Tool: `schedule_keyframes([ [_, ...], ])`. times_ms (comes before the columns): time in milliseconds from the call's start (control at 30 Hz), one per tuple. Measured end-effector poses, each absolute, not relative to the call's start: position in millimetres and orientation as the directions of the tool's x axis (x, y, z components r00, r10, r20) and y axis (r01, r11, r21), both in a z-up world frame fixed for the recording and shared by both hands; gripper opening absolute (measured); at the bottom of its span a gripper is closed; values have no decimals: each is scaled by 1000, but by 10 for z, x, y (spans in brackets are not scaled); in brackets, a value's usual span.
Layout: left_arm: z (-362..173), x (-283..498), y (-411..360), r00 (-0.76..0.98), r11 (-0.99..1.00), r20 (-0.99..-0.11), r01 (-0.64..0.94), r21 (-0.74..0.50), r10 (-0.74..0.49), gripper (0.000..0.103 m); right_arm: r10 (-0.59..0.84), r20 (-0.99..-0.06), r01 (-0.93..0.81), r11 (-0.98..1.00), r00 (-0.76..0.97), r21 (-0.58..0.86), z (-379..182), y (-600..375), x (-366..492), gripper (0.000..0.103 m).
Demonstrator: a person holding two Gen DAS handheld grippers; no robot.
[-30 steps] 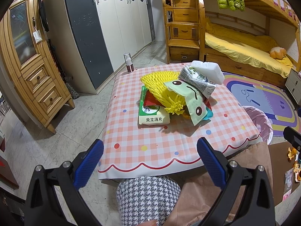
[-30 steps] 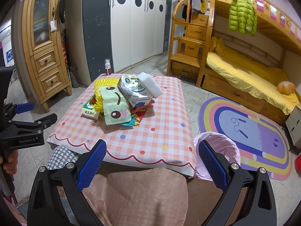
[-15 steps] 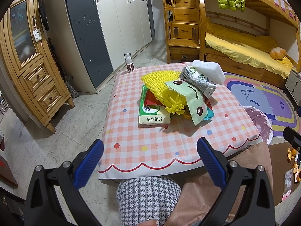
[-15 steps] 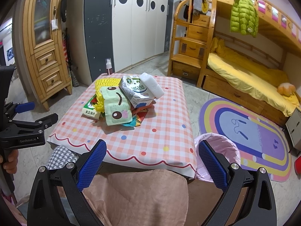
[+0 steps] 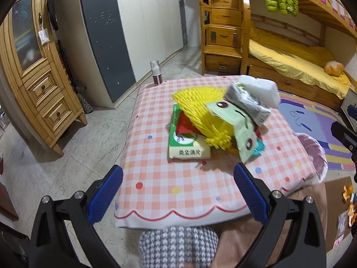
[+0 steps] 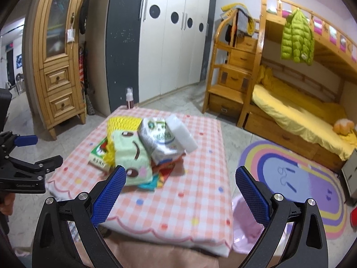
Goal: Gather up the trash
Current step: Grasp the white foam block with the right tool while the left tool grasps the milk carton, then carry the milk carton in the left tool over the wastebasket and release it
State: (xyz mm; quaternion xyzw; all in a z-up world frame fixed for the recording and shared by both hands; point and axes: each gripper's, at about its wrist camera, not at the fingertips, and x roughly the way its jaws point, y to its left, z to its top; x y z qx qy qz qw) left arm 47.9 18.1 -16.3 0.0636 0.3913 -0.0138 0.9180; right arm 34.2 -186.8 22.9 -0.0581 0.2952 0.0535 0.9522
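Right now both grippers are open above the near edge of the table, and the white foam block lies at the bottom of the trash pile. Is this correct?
Not quite. Both the left gripper and right gripper are open, but the white foam block lies on top of the trash pile, against the silver packet. The right wrist view shows it.

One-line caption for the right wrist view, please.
Open right gripper faces a trash pile on the checkered table, pink-lined bin alongside.

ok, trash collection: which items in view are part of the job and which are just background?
Job items:
- yellow foam net
- green cartoon-face packet
- silver wrapper
- white foam block
- green and white box
- red wrapper
- pink-lined trash bin
- both hand-held grippers, open: left, right

Background:
- spray bottle
- bunk bed
- rainbow rug
- green jacket
- wooden cabinet
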Motion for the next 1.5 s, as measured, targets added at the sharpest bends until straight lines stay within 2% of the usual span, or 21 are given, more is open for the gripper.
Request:
schedule_keyframes([
  [167,-201,760,168,691,991,-722,71,117,36,96,24,-591,-112,987,806,-112,106,-1860,670,97],
  [333,-233,1131,121,685,992,-728,74,103,25,96,53,-609,-147,984,791,-105,-41,-1880,1034,95],
  [433,-254,1326,87,676,993,-737,81,80,4,86,86,-626,-187,977,775,-98,-108,-1862,1256,91],
  [467,-261,1400,72,672,993,-740,91,73,-8,79,100,-632,-204,974,769,-95,-130,-1854,1332,85],
  [500,-272,1463,54,670,992,-743,101,71,-15,72,107,-637,-216,972,763,-96,-147,-1841,1399,67],
  [567,-300,1547,19,668,991,-744,112,74,-20,65,107,-651,-226,969,751,-101,-175,-1815,1531,65],
  [733,-335,1679,-42,662,989,-748,133,57,-46,65,104,-671,-255,958,734,-130,-280,-1737,1807,65],
  [767,-344,1694,-46,659,990,-751,132,53,-47,65,94,-677,-256,956,730,-142,-308,-1721,1850,62],
  [800,-350,1700,-47,657,990,-752,132,49,-51,65,83,-683,-257,954,726,-157,-336,-1705,1886,45],
  [833,-356,1696,-52,656,990,-753,133,45,-54,65,74,-687,-259,951,723,-170,-359,-1696,1909,36],
  [867,-362,1676,-53,656,990,-753,134,45,-55,65,71,-692,-257,951,719,-170,-373,-1708,1925,34],
  [1033,-395,1637,-12,644,991,-763,127,37,-54,65,120,-735,-235,970,668,-55,-397,-1842,1837,33],
  [1267,-352,1395,-2,651,989,-757,142,44,-60,65,245,-750,-182,969,615,168,-344,-2010,1399,32],
  [1333,-353,1319,-41,648,987,-759,156,47,-66,69,250,-752,-179,968,609,177,-365,-1982,1259,32],
  [1400,-372,1202,-75,651,984,-756,172,54,-73,78,244,-755,-163,970,608,182,-388,-1965,1134,32],
  [1500,-418,1014,-137,655,978,-751,201,59,-89,79,241,-767,-131,970,595,203,-473,-1976,989,32],
])
